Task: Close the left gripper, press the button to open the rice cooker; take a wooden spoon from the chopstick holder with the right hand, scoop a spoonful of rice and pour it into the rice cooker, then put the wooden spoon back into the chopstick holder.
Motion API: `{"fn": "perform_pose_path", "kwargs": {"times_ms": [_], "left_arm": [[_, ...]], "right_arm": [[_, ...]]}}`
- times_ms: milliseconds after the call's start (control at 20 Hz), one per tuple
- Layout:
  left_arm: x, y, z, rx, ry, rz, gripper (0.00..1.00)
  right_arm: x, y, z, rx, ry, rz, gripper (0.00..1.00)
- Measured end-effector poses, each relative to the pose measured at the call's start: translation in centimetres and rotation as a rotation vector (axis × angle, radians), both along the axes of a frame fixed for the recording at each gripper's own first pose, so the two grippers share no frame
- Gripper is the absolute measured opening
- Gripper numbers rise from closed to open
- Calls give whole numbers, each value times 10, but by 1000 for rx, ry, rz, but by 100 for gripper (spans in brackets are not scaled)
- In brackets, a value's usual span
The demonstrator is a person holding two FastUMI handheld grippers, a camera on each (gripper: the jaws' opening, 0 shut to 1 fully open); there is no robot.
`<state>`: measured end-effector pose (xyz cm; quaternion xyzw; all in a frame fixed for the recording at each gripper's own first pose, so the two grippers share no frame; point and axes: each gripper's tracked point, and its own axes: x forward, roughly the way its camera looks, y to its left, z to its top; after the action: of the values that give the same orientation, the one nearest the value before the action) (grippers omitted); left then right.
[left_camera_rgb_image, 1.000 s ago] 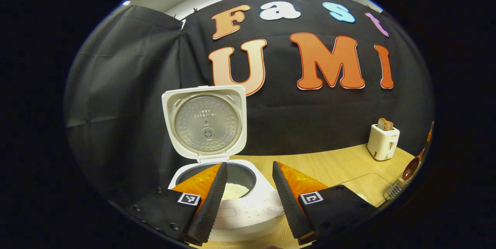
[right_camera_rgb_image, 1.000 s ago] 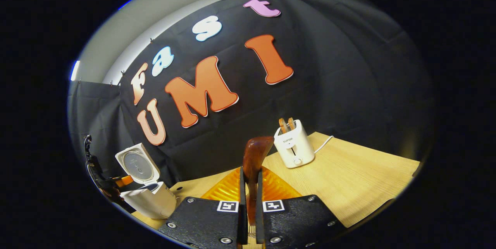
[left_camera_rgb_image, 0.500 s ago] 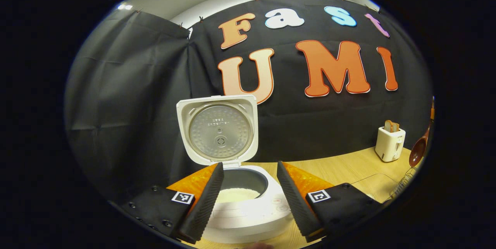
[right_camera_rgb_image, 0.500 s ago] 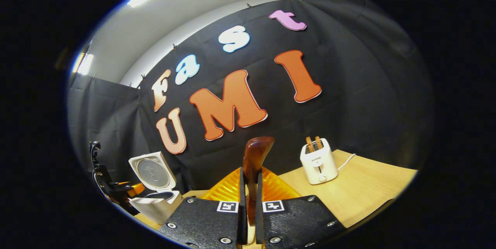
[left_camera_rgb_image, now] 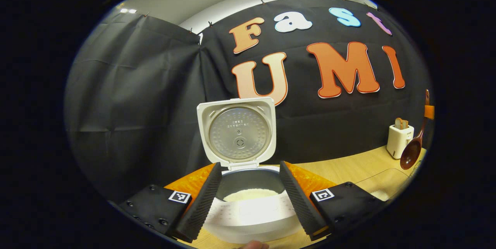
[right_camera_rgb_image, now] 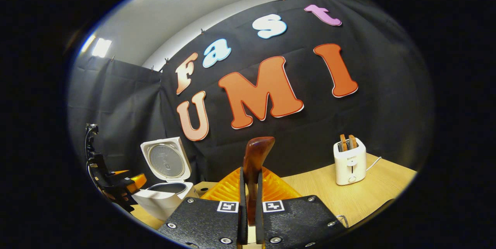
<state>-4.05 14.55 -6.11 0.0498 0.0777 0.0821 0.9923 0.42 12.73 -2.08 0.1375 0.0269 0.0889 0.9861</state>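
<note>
The white rice cooker (left_camera_rgb_image: pixel 252 218) stands open, its lid (left_camera_rgb_image: pixel 236 133) upright and white rice (left_camera_rgb_image: pixel 248 194) in the pot. My left gripper (left_camera_rgb_image: pixel 250 165) is open just in front of it, one finger on each side of the pot, touching nothing. The wooden spoon (right_camera_rgb_image: pixel 257 148) stands upright between the fingers of my right gripper (right_camera_rgb_image: pixel 250 171), which is shut on its handle. In the left gripper view the spoon (left_camera_rgb_image: pixel 411 150) hangs bowl down at the far right, above the table. In the right gripper view the cooker (right_camera_rgb_image: pixel 164 198) sits low on the left, with the left gripper (right_camera_rgb_image: pixel 120 187) beside it.
A white toaster (right_camera_rgb_image: pixel 350 162) with two slices of bread stands at the back right of the wooden table (right_camera_rgb_image: pixel 372 198). A clear container with some rice (left_camera_rgb_image: pixel 381 194) lies on the table to the right of the cooker. Black cloth closes off the back and left.
The right gripper has lifted the spoon higher and swung left, so the toaster slid right in its view. The left gripper's view shifted; the cooker now sits more central between its open fingers.
</note>
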Motion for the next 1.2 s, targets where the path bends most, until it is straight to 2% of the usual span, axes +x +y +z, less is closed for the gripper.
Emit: {"fn": "perform_pose_path", "kwargs": {"times_ms": [300, 550, 850, 1200], "left_arm": [[-4, 16, -4, 14, -15, 29, 98], [-3, 22, -11, 18, -16, 35, 98], [-2, 23, -20, 16, -10, 31, 98], [-4, 25, -20, 18, -24, 36, 98]], "right_arm": [[9, 29, -45, -102, 102, 16, 8], [15, 36, -77, -239, 146, -15, 8], [19, 49, -114, -337, 215, -14, 8], [25, 59, -127, -488, 161, -49, 8]]}}
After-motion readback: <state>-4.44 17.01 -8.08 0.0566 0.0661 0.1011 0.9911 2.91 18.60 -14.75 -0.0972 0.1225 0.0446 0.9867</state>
